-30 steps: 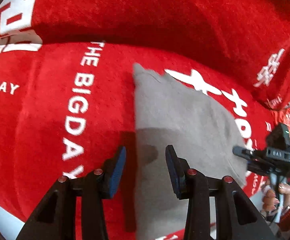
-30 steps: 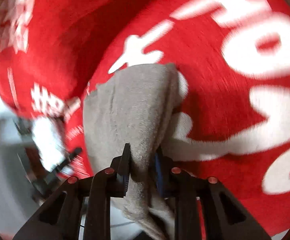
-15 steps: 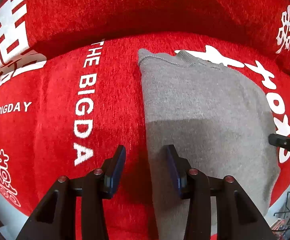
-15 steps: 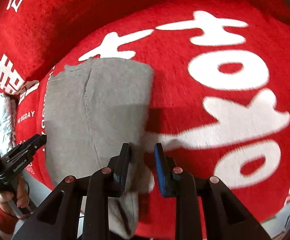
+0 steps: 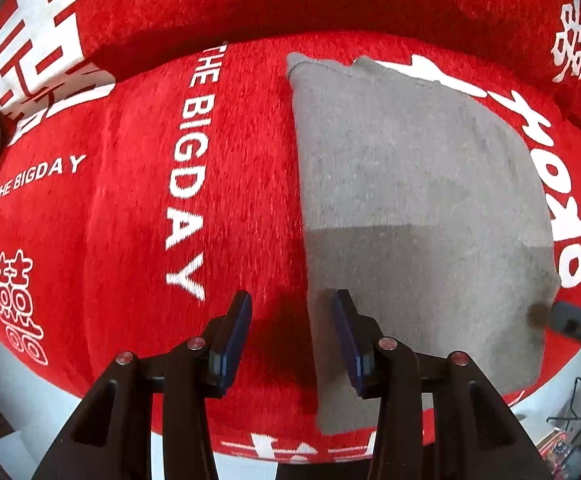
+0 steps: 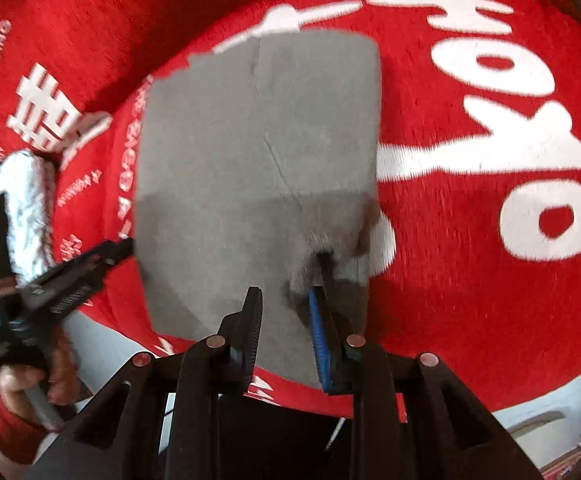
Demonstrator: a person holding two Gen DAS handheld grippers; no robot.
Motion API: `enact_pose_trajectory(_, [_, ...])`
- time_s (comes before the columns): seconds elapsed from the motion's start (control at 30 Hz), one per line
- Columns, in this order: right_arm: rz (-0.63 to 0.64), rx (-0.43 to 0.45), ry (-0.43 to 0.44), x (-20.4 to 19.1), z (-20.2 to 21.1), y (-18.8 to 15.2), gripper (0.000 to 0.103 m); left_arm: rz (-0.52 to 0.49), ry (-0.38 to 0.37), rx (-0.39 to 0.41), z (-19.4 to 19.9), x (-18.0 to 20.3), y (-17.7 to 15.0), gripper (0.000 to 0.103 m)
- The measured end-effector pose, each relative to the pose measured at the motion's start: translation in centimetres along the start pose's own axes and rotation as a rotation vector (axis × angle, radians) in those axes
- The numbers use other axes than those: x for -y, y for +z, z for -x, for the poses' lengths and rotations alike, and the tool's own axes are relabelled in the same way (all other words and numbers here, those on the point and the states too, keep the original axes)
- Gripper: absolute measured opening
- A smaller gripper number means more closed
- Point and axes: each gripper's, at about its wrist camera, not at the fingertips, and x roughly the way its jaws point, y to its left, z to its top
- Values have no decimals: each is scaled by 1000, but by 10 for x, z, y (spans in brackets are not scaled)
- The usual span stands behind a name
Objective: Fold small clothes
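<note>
Both claws gape, holding nothing: left claw [image 5: 290, 322] straddles the grey garment's [image 5: 418, 200] left edge, right claw [image 6: 284, 312] over its right corner.

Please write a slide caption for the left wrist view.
Open left tongs hover at the grey garment edge on red blanket.

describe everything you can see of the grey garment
The grey garment is a small plain knit piece, soft and matte, spread flat in a roughly rectangular folded shape on the red printed blanket. Its far edge shows a stitched hem with a notch. A faint crease runs down it in the right wrist view, and a shadow covers its near half. The left gripper straddles its left edge, open. The right gripper is open over its near right part, where the cloth bunches up slightly.
</note>
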Motion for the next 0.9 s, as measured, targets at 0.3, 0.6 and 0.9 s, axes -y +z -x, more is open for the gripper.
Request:
enact_pose_trajectory(0.3, [-71,-76,-75,22,-19,-5,26,-3,-3,-45,9,3,-5,44])
enact_pose_trajectory(0.6, [-35,-58,-75,4,11,-2,26,7,-26,-37,29,7,-6,44])
enact_pose_trajectory(0.9, [-44,-32,-56,-10,44,-1,27,-10,-30,-40,49,14,-7,44])
